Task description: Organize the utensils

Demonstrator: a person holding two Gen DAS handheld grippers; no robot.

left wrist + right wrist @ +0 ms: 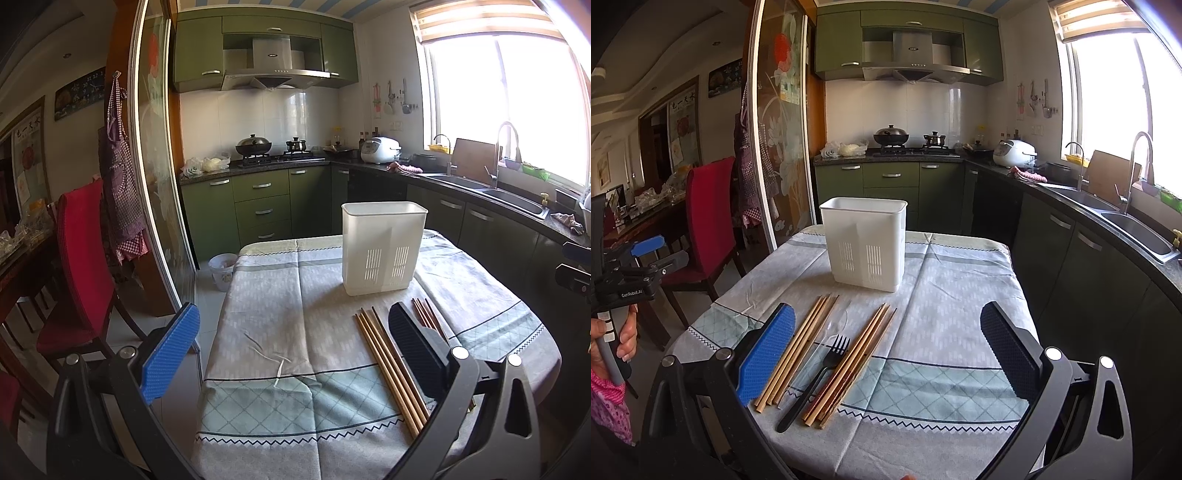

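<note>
A white slotted utensil holder [382, 247] [866, 242] stands upright on the clothed table. In the right wrist view a light bundle of wooden chopsticks [798, 347], a black plastic fork [816, 376] and a darker bundle of chopsticks [853, 365] lie side by side in front of it. A clear spoon lies faintly between them. The left wrist view shows the light chopsticks [391, 369] and tips of the darker ones [424, 314]. My left gripper [293, 325] is open, above the table left of the chopsticks. My right gripper [886, 325] is open and empty above the utensils.
The table wears a grey-green patterned cloth [942, 295]. A red chair [85, 266] stands at the left. Green cabinets, a stove with a wok [255, 146] and a sink counter [498, 192] run behind and to the right. A small bin [221, 269] sits on the floor.
</note>
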